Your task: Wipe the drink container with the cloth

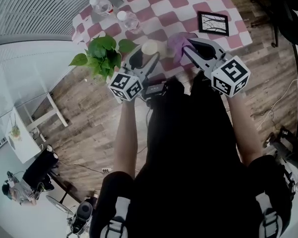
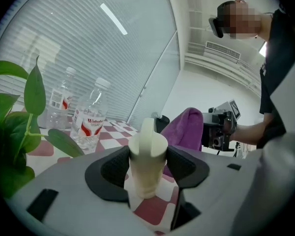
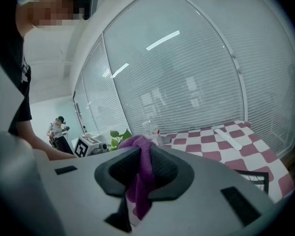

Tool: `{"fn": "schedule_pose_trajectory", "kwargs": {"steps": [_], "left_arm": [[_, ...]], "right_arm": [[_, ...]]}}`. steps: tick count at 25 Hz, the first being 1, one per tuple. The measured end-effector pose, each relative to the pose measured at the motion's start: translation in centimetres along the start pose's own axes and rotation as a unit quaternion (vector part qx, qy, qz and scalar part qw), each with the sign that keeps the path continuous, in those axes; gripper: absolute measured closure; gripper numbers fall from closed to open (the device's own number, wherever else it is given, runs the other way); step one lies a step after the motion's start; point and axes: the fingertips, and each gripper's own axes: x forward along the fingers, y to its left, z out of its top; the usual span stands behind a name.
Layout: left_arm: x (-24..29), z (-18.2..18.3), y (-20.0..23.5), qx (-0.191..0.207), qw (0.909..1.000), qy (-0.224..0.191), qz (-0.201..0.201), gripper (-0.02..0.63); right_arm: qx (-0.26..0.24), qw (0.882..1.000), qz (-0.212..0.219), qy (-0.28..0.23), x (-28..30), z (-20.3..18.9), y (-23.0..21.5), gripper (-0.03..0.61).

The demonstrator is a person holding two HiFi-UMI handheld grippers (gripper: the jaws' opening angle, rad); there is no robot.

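A cream drink container (image 2: 147, 161) with a tall spout stands upright between the jaws of my left gripper (image 2: 148, 168), whose pads press on both its sides. In the head view the container (image 1: 150, 47) sits over the near edge of the checkered table (image 1: 164, 9), at the tip of the left gripper (image 1: 145, 58). My right gripper (image 3: 141, 168) is shut on a purple cloth (image 3: 140, 181) that hangs down between its pads. In the head view the cloth (image 1: 175, 42) is just right of the container, apart from it, at the right gripper (image 1: 186, 48).
Two clear water bottles (image 1: 102, 5) (image 1: 129, 20) stand at the table's left. A leafy green plant (image 1: 103, 53) grows by the left gripper. A black-framed picture (image 1: 213, 23) lies at the table's right, a white strip (image 3: 228, 135) farther back. Wooden floor surrounds the table.
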Motion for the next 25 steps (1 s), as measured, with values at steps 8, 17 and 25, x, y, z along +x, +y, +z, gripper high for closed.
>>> {"fn": "schedule_pose_trajectory", "kwargs": {"steps": [8,17,25], "left_arm": [[-1.3,-0.9,-0.1,-0.006,0.9996,0.024,0.01,0.354],[-2.3,-1.5,-0.1,-0.017,0.9993,0.025,0.023,0.354],[-3.0,-2.1,0.3,-0.032,0.9986,0.028,0.032,0.354]], "right_arm": [[-0.014,0.999,0.034,0.025,4.9,-1.6,2.1,0.497],[-0.027,0.995,0.074,0.056,7.5,-4.3,4.0,0.495],[-0.023,0.992,0.085,0.087,7.7,-7.5,3.5,0.488]]}}
